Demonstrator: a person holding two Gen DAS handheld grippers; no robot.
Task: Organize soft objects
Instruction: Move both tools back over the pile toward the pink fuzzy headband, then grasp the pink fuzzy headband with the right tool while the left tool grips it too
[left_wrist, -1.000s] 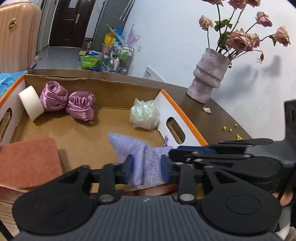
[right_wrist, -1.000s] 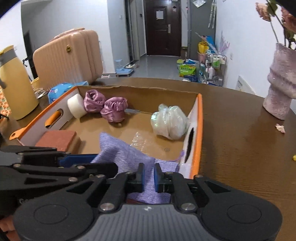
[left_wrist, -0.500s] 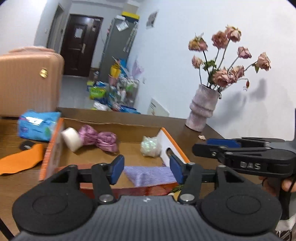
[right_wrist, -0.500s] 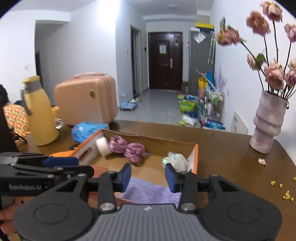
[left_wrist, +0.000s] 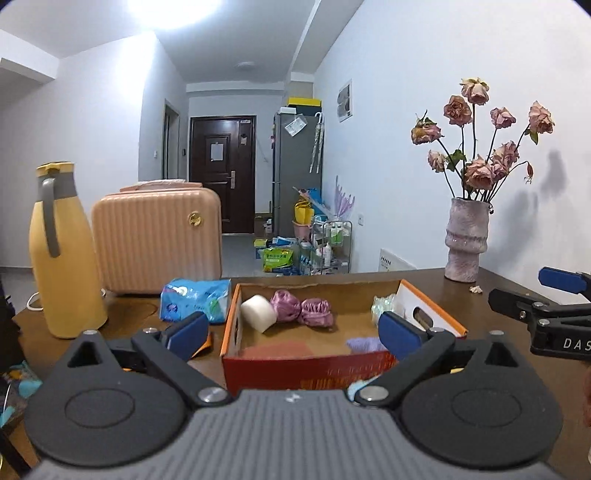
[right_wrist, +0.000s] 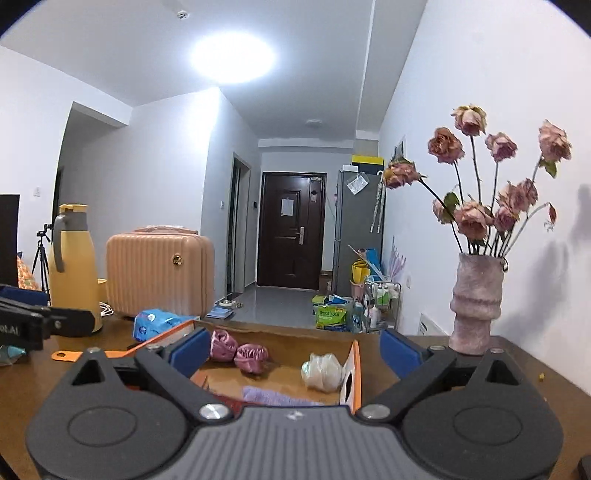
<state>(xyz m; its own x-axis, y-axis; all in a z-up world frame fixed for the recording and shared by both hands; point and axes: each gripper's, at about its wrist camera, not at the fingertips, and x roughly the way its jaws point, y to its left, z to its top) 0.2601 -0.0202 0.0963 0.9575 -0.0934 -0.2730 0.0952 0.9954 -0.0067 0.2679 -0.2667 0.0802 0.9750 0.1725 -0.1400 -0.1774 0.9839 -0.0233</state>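
We note the counter (left_wrist: 498, 284) carries the cardboard box (left_wrist: 258, 360), mid-frame in both views. The lavender cloth (right_wrist: 273, 398) lies flat inside, lower centre, presumably dropped there to sort it with the satin scrunchie (left_wrist: 301, 312).

Left tool (left_wrist: 291, 332) and right tool (right_wrist: 293, 350): both released, jaws just opening, nothing between.

Only the left view shows the white roll (left_wrist: 258, 314).
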